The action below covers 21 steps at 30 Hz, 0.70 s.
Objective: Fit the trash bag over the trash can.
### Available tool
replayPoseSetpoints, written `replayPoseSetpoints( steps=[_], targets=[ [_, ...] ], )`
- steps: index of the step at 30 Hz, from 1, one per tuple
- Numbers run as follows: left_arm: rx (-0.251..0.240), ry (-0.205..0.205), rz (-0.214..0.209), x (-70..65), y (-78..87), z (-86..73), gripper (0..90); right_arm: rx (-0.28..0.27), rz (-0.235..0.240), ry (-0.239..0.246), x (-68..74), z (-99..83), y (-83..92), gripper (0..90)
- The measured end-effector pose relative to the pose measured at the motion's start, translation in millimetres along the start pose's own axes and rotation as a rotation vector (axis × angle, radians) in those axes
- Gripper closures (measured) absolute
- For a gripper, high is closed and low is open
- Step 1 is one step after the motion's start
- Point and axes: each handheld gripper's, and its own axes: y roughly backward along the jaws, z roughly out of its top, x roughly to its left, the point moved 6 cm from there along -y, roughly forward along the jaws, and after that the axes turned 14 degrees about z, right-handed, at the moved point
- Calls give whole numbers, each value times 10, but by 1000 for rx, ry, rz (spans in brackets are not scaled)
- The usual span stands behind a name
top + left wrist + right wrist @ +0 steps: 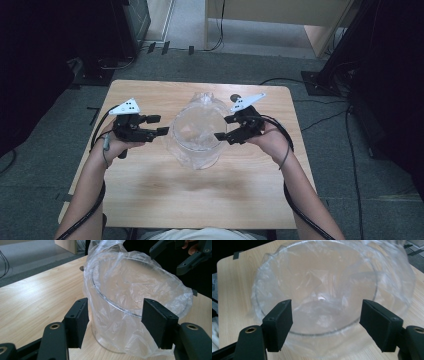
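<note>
wooden table (150, 200) on grey carpet (40, 165), bag-lined clear tub (196, 131), both tongs released

The high view looks forward and down on the whole wooden tabletop (150, 195) from the person's side. The left gripper view sits low and close, facing across a clear round container (112, 340) lined with a plastic bag (140, 285). The right gripper view looks down into it from close by. All three views share the container.
</note>
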Motion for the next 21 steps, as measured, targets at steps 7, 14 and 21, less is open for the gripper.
replayPoseSetpoints(
  steps=[7, 14, 21],
  targets=[
    [-5, 18, 14, 88, 71, -32, 378, -21, -29, -12, -40, -175, 157, 261],
    [8, 31, 32, 194, 22, -175, 378, -28, -51, -30, -119, -430, 235, 261],
    [30, 16, 29, 247, -70, -344, 378, -56, -85, -80, -234, -648, 242, 260]
  ],
)
